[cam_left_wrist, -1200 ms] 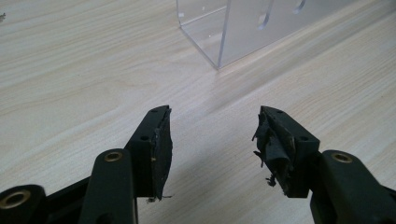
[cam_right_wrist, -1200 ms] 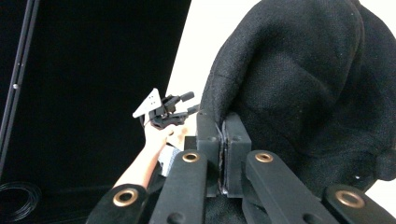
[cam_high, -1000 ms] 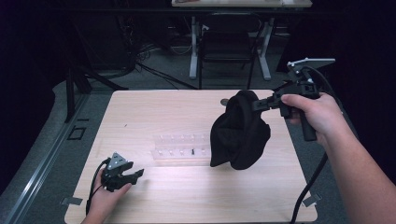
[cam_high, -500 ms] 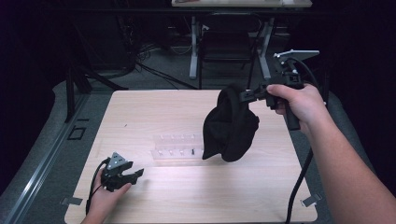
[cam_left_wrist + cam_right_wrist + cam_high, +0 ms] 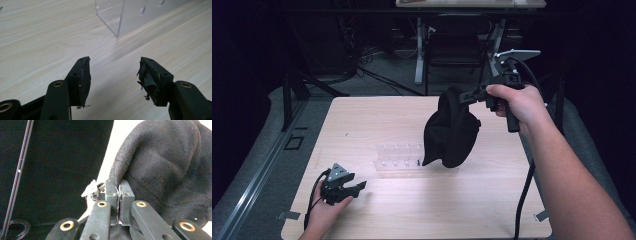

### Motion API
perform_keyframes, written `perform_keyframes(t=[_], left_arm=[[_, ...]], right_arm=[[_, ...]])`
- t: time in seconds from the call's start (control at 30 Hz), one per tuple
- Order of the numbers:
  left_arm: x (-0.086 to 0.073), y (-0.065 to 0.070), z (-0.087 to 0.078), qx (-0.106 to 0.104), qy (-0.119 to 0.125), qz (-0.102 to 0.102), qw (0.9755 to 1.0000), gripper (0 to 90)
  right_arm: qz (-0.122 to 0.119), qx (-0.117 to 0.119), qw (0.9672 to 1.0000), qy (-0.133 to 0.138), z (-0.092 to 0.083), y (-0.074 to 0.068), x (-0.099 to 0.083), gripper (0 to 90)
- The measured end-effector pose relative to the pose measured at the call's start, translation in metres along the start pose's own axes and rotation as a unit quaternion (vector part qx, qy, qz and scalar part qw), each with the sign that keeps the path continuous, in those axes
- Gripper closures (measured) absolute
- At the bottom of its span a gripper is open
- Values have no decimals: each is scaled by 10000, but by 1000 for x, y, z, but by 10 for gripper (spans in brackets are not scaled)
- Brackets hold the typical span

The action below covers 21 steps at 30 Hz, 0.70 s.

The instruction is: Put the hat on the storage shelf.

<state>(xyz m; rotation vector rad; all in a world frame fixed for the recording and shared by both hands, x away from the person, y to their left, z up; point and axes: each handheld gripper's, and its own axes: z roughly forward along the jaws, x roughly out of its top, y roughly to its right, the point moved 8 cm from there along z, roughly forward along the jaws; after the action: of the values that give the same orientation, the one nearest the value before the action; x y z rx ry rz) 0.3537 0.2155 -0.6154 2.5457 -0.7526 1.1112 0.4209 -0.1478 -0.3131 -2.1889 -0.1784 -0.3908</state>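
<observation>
Nearest you, your left gripper (image 5: 343, 184) rests low on the pale wood-grain surface (image 5: 377, 125), its fingers (image 5: 82, 77) spread apart with nothing between them; the pads look worn and frayed at the edges. Just beyond it stands a clear acrylic rack (image 5: 399, 159) with slotted walls, rigid and glossy, sitting on the surface.

Farther out, your right gripper (image 5: 472, 95) holds the floppy black fabric cap (image 5: 451, 131) up in the air. Its fingers (image 5: 125, 195) are pressed tight on a thin edge of the cloth, and the rest hangs down in a soft, matte pouch over the right end of the rack, clear of the surface. The weave looks coarse and limp, so it will sag and swing.

You seem to be mid-carry. Next, I judge, you need to steady the hanging cloth over where it goes and lower it before letting the edge go.
</observation>
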Motion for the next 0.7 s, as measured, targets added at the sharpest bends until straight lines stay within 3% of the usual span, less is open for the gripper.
perform_keyframes(t=[0.7], left_arm=[[1, -1, -1, 25, 60, -8, 10000, 427]], right_arm=[[69, -94, 9998, -184, 37, 4, 9, 883]])
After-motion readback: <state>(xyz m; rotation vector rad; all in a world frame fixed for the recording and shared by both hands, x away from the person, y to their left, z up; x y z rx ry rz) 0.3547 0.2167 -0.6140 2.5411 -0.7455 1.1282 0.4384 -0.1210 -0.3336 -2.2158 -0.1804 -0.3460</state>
